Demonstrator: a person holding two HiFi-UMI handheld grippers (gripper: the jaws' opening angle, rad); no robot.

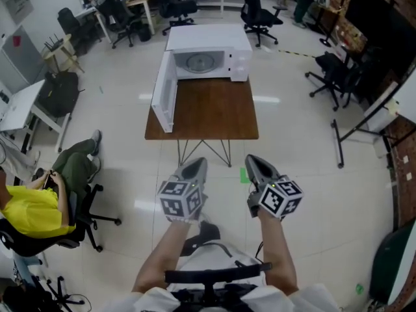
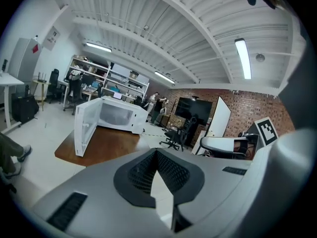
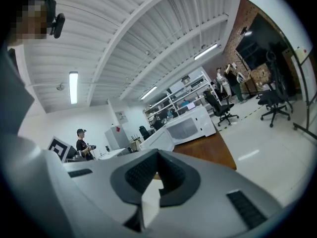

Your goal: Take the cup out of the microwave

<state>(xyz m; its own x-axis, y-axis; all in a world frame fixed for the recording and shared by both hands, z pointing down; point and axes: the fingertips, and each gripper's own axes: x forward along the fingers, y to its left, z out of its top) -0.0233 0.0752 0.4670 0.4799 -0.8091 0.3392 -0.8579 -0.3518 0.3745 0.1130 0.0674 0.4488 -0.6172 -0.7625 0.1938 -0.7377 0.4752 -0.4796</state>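
Observation:
The white microwave (image 1: 208, 54) stands at the far end of a brown wooden table (image 1: 208, 119), with its door (image 1: 164, 96) swung wide open to the left. Its cavity shows only the round turntable (image 1: 198, 62); I see no cup in any view. Both grippers hang over the floor, short of the table's near edge. My left gripper (image 1: 198, 163) is shut and holds nothing. My right gripper (image 1: 255, 161) is also shut and holds nothing. The microwave (image 2: 116, 114) appears far ahead in the left gripper view, and the microwave (image 3: 190, 125) likewise in the right gripper view.
A seated person in a yellow top (image 1: 32, 210) is on a chair at the left. Office chairs (image 1: 260, 15) and desks (image 1: 23, 106) ring the room. A black stand (image 1: 351, 132) is right of the table. Another person (image 3: 81, 143) stands far off.

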